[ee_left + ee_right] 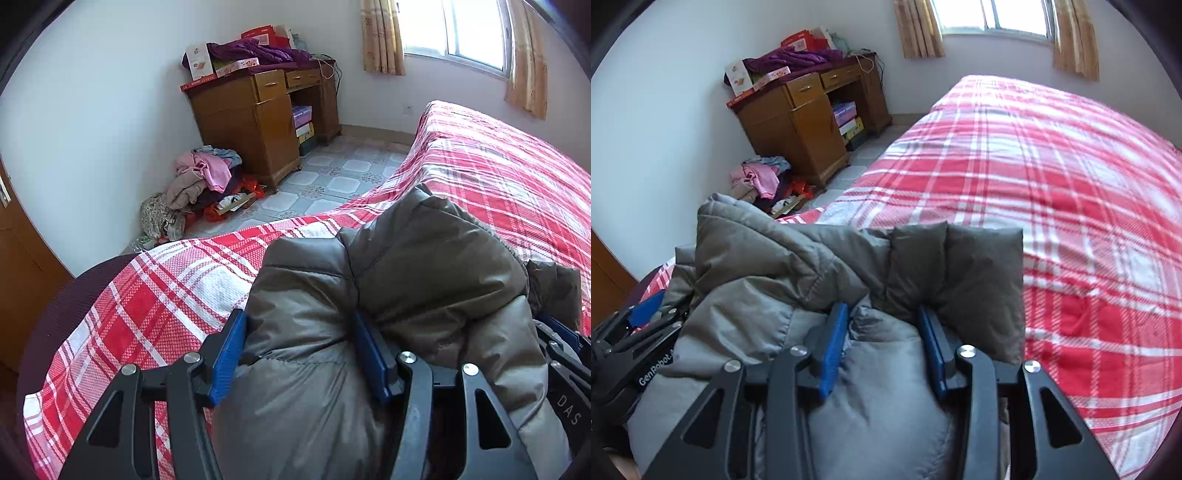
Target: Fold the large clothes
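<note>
Jacket [388, 295], grey padded, gathered over the near edge of the plaid bed [498, 173], gripped at two points.

Left gripper [299, 354] and right gripper [882, 350] each have their blue jaws pinching a thick roll of the quilted fabric, side by side. Judged step: carrying the held edge forward for a fold. Done well, both grips travel level and together, so the slippery, bulky shell lands square rather than bunching toward the desk [258, 114] side.
</note>
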